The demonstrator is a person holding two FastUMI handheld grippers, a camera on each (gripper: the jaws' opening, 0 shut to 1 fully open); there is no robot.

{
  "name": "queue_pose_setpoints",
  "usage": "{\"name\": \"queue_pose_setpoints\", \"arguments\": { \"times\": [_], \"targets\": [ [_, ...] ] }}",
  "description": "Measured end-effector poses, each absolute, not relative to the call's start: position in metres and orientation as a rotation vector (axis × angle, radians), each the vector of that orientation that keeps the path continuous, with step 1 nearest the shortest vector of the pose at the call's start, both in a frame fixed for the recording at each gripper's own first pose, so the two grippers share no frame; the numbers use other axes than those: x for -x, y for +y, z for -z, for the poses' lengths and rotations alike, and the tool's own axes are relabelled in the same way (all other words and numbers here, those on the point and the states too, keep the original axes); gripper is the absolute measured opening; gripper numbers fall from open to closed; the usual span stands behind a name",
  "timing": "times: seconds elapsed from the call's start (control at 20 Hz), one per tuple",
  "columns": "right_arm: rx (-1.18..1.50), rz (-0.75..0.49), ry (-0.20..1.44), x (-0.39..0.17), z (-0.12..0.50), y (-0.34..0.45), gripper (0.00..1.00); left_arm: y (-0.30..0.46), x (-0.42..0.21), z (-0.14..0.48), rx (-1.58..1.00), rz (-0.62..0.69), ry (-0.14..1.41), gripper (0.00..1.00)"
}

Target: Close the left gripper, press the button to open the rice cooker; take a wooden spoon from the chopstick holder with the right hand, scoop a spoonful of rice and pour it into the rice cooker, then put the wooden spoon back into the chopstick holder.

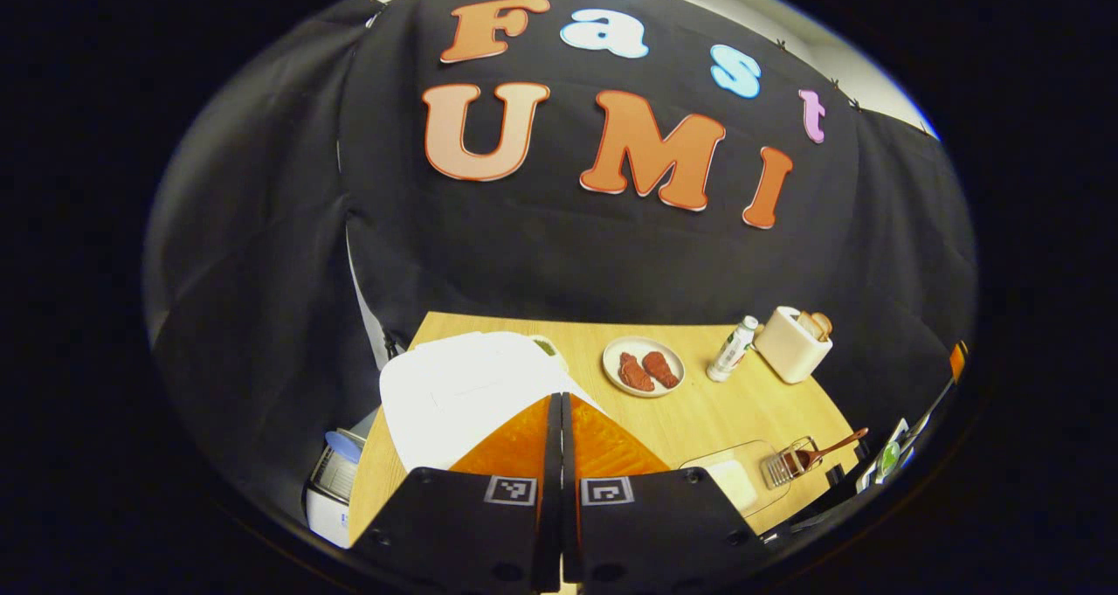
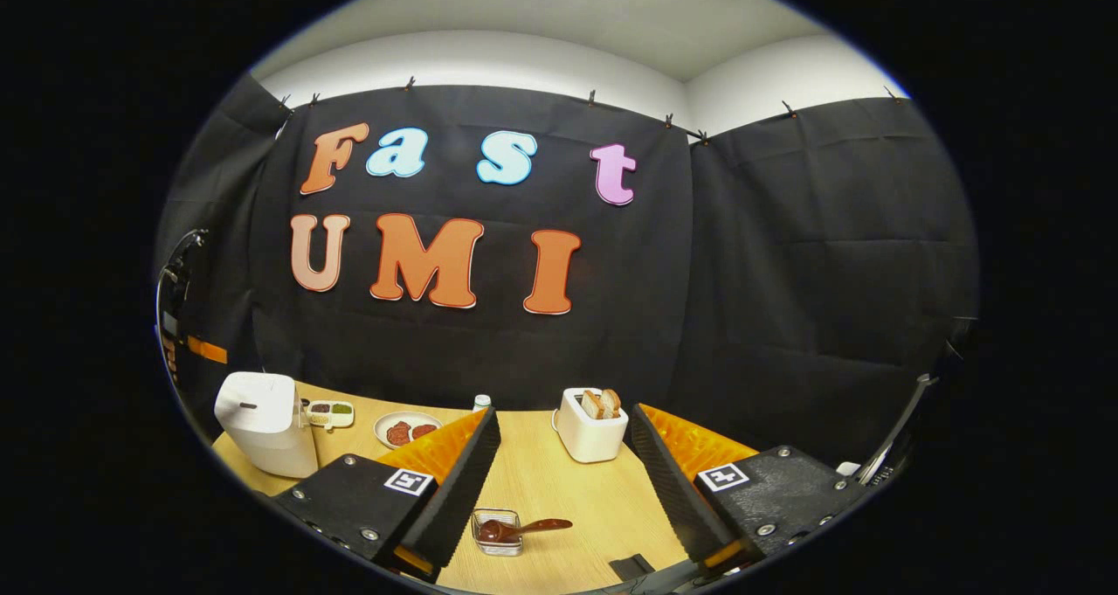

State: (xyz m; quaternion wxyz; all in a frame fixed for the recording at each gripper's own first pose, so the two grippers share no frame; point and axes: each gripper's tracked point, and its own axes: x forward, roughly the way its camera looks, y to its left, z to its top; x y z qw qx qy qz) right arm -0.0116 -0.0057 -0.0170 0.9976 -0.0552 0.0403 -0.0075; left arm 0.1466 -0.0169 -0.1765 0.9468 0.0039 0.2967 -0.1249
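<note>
My left gripper (image 1: 559,398) is shut with nothing between its fingers, and hangs just over the near right part of the white rice cooker (image 1: 463,394). The cooker's lid is down. In the right gripper view the rice cooker (image 2: 262,433) stands at the table's left end. The wooden spoon (image 1: 834,449) rests in the clear chopstick holder (image 1: 789,466) at the near right, beside a clear box of rice (image 1: 732,480). My right gripper (image 2: 563,416) is open and empty, held above the chopstick holder (image 2: 496,532) with the wooden spoon (image 2: 537,525) in it.
A plate with two pieces of meat (image 1: 644,366), a small bottle (image 1: 732,349) and a white toaster (image 1: 793,342) with bread stand at the back of the wooden table (image 1: 699,420). A small side-dish tray (image 2: 330,413) sits behind the cooker. A white appliance (image 1: 336,486) stands beyond the table's left edge.
</note>
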Motion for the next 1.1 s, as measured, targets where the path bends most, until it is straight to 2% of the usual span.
{"name": "queue_pose_setpoints", "arguments": {
  "times": [0.5,1.1],
  "targets": [
    [0.125,0.052,0.117,0.017,0.032,-0.013,0.95,-0.01,-0.16,0.267,0.012,0.245,0.782,0.05],
    [0.11,0.052,0.12,0.013,0.035,-0.011,0.95,-0.004,-0.167,0.303,0.068,0.219,0.861,0.05]
  ]
}}
